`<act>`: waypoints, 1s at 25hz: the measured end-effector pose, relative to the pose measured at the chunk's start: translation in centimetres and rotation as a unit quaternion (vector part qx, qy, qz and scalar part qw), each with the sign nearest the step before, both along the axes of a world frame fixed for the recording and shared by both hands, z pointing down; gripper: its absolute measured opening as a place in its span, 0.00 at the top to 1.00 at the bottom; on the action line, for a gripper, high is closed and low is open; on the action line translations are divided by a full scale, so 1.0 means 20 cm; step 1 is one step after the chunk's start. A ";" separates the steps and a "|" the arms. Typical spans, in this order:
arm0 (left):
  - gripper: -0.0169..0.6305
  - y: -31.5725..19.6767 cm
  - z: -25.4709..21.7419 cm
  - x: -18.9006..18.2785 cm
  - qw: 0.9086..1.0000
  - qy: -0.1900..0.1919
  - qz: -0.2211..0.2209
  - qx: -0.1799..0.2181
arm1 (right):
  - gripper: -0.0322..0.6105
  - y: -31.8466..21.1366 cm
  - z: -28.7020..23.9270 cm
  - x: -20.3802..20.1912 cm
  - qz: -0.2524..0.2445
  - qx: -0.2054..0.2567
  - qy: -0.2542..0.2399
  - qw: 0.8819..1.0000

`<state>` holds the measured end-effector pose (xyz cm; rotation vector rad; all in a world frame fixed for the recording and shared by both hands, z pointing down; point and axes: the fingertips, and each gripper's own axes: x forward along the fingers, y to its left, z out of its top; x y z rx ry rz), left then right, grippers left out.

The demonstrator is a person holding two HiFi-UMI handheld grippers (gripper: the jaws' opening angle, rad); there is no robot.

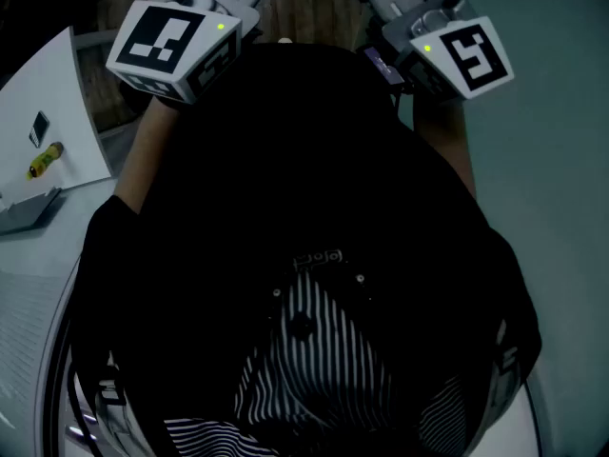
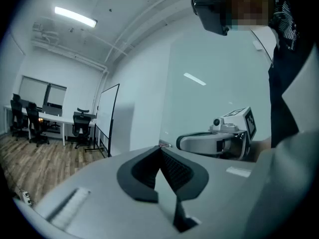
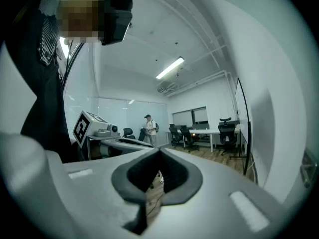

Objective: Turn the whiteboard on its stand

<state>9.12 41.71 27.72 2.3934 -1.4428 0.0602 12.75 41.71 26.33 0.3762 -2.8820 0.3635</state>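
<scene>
Left hand-held gripper (image 2: 160, 148): jaws closed, pads meeting at the tips, nothing between them. Right hand-held gripper (image 3: 159, 152): jaws likewise closed and empty. In the head view both units are held up in front of the operator's dark-clothed torso, the left marker cube (image 1: 171, 46) and the right marker cube (image 1: 471, 57) near the top edge, well apart from each other. Each gripper view shows the opposite unit off to its side. The whiteboard (image 2: 107, 114) stands upright on its stand across the room, on the wood floor (image 2: 35, 158) close to the wall and just beside the office chairs (image 2: 81, 126); neither hand-held gripper touches it. At the left of the head view a white panel (image 1: 57, 103) carries a yellow marker (image 1: 44, 160). A second person (image 3: 149, 129) stands far back in the right gripper view.
</scene>
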 end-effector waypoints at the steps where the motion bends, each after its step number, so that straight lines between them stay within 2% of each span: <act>1: 0.97 0.00 -0.01 0.00 1.000 0.000 -0.001 0.001 | 0.95 0.00 -0.01 -0.01 -0.002 0.000 -0.003 1.000; 5: 0.97 -0.02 -0.06 -0.05 1.000 -0.015 -0.022 0.006 | 0.95 0.00 -0.04 -0.03 0.000 0.001 -0.001 1.000; 10: 0.97 -0.03 -0.11 -0.05 0.999 -0.016 -0.030 0.001 | 0.95 0.00 -0.12 -0.05 0.003 0.030 0.013 0.999; 14: 0.97 -0.02 -0.06 -0.05 0.999 -0.013 -0.026 -0.022 | 0.95 0.02 -0.13 -0.07 -0.005 0.013 0.000 1.000; 20: 0.97 0.01 0.01 0.01 0.999 -0.013 0.011 -0.035 | 0.95 -0.03 0.04 0.04 0.031 -0.021 0.020 0.999; 23: 0.97 0.00 -0.01 -0.02 0.999 -0.024 0.001 -0.038 | 0.95 -0.02 0.06 0.02 0.015 -0.002 0.040 0.999; 25: 0.97 -0.01 -0.05 -0.01 0.999 -0.015 0.001 -0.036 | 0.95 -0.01 0.04 0.01 0.010 -0.007 0.049 0.999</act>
